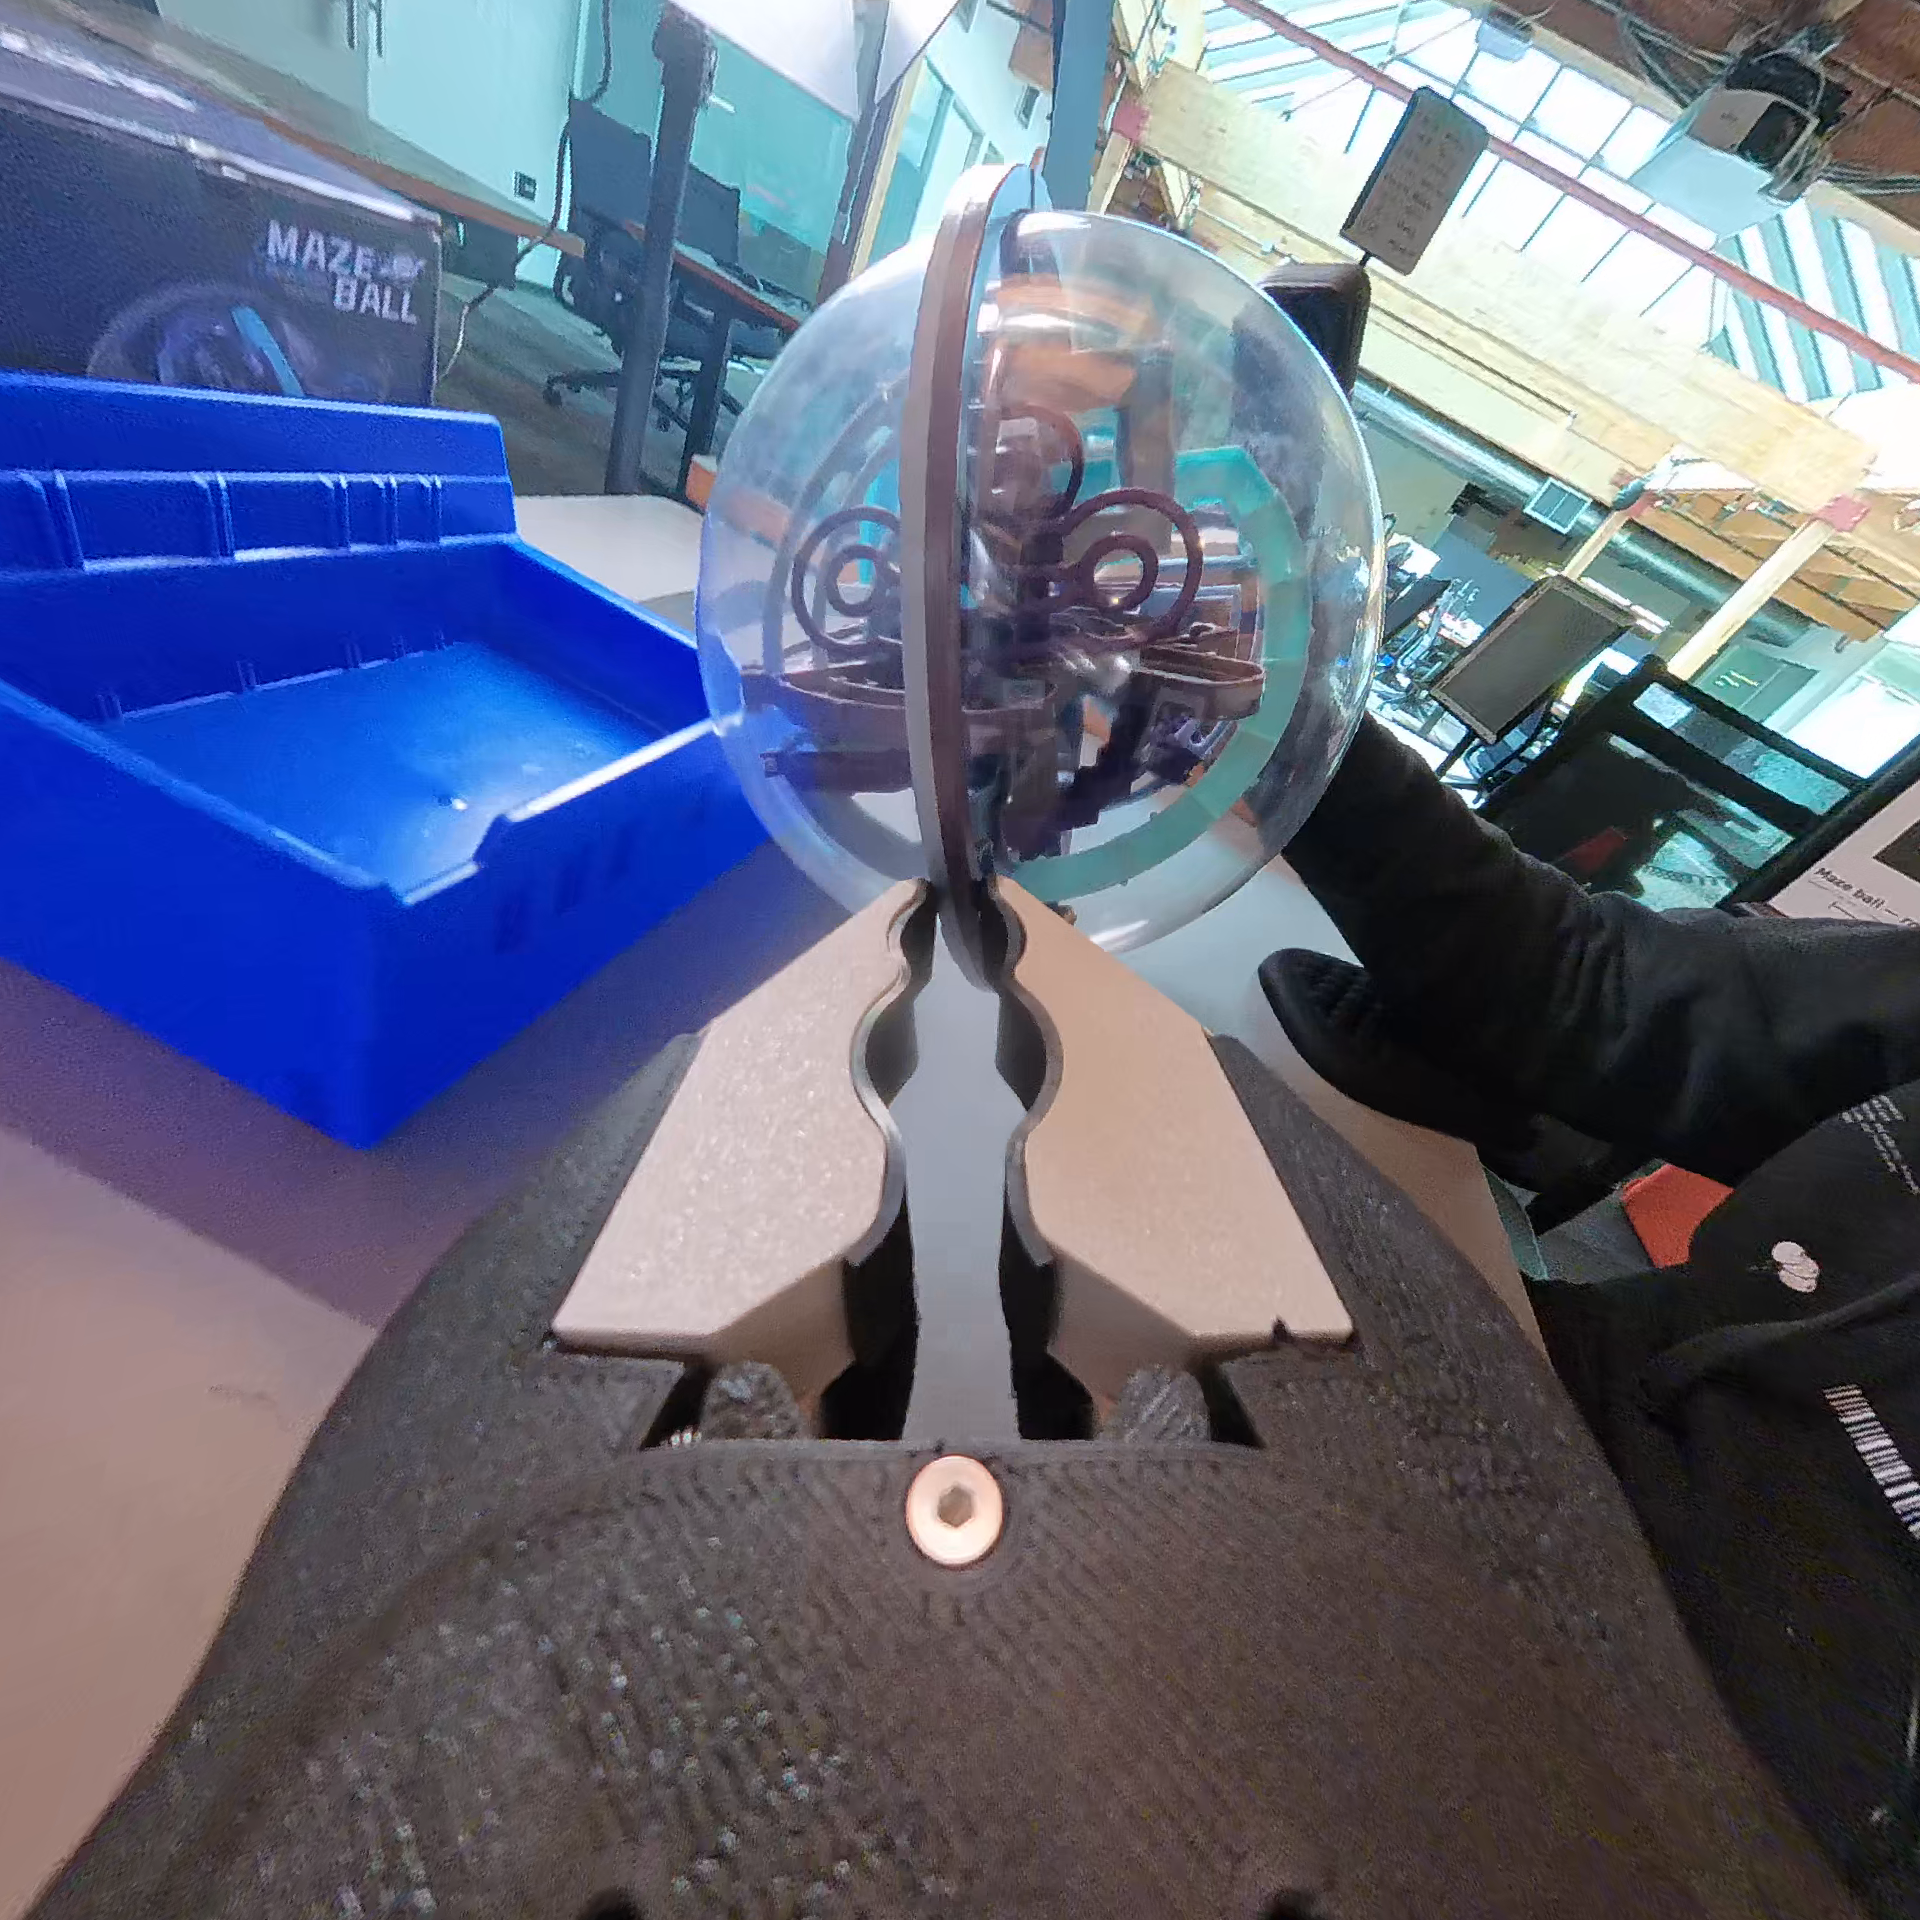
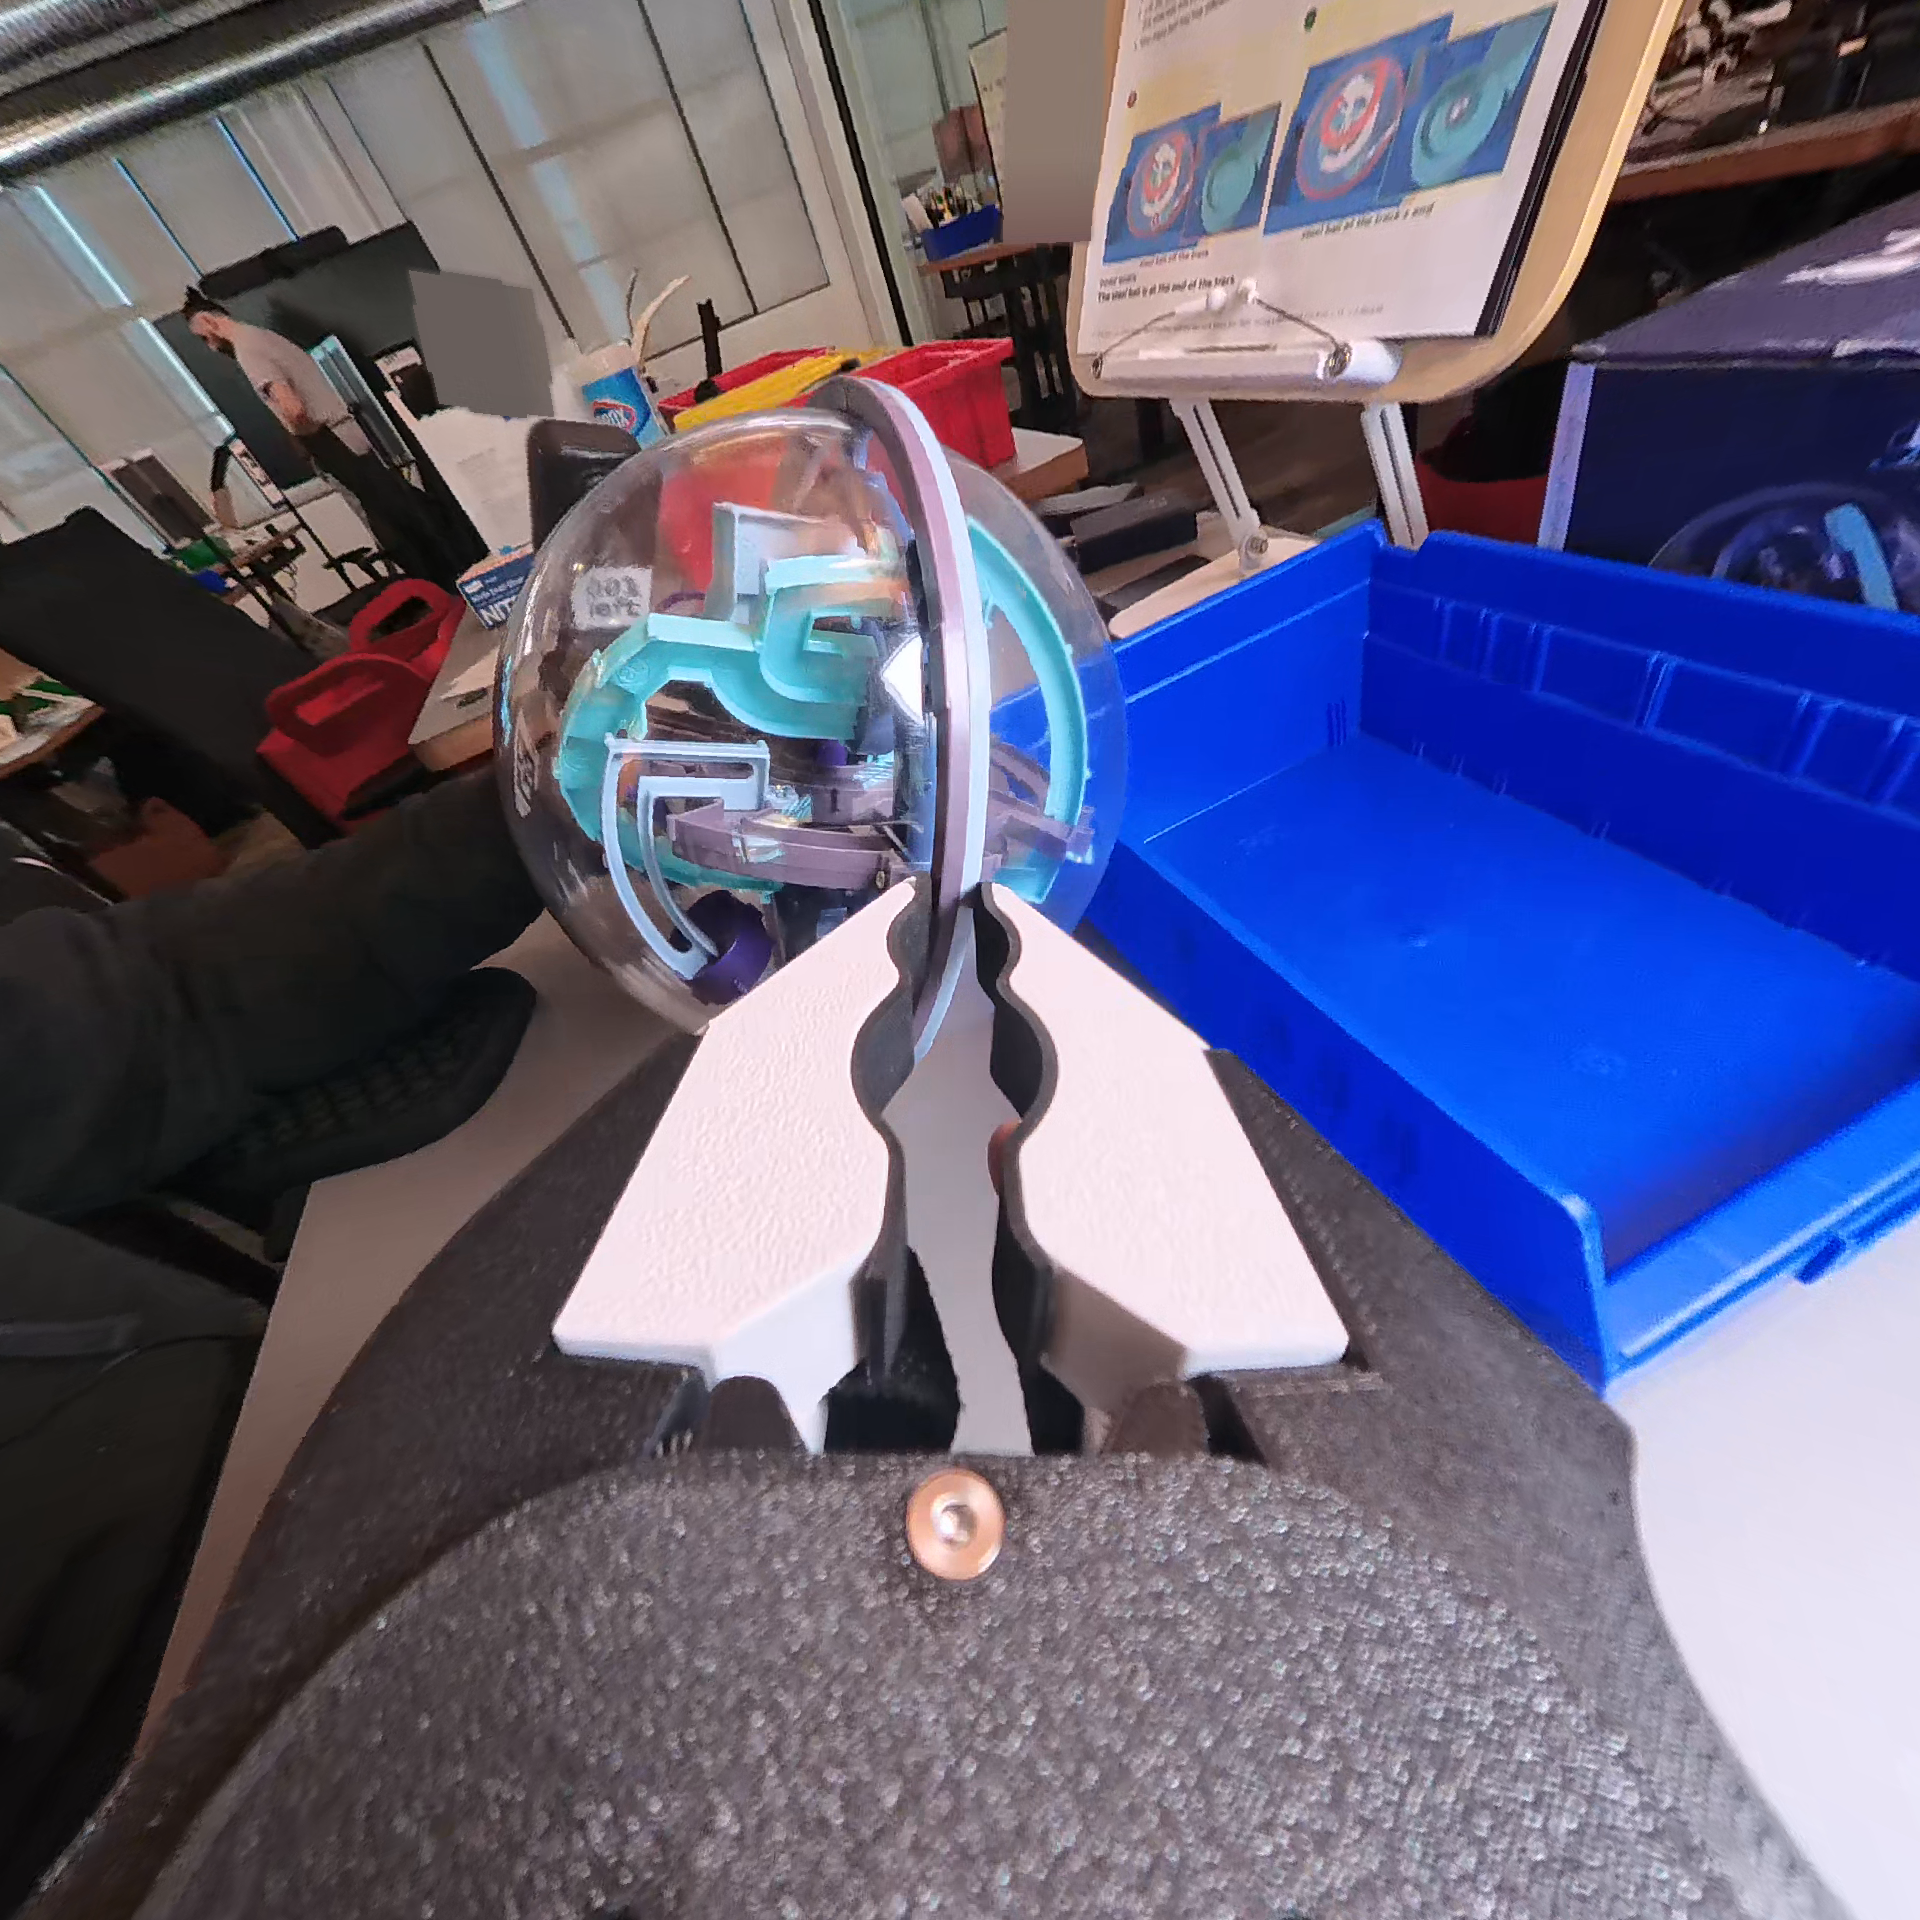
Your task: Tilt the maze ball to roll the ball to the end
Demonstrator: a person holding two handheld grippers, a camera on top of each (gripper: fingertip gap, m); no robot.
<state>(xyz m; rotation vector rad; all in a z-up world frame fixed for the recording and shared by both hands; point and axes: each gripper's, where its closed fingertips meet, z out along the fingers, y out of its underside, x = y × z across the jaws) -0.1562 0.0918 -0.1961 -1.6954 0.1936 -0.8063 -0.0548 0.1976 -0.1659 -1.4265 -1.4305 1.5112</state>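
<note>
Both pairs of fingers are nipped in narrow on the thin rim that rings the maze ball (image 1: 1039, 566); in the left wrist view the left gripper (image 1: 958, 902) has its pale fingertips (image 1: 896, 914) pressed to either side of the dark seam at the bottom of the sphere, and in the right wrist view the right gripper (image 2: 945, 904) pinches the same kind of rim from its own side, so the maze ball (image 2: 810, 707) is held up between the two, clear of the white table (image 1: 156, 1247). The seam stands nearly upright in both views, leaning slightly; through the clear shell show brown loops and spirals on one side and teal and grey tracks on the other; whether the small steel ball is anywhere on the track I cannot tell. A blue bin (image 1: 343, 748) sits on the table just beside the sphere, to the left in the left view and to the right in the right view (image 2: 1507, 935); behind it stands the toy's dark box (image 1: 208, 281). A black-gloved hand (image 1: 1538, 935) reaches toward the far side of the sphere in the left view, and a dark glove (image 2: 260, 987) shows likewise at the left of the right view. An instruction sheet on a stand (image 2: 1330, 177) rises behind the bin; a person (image 2: 281, 384) stands far back in the room.
</note>
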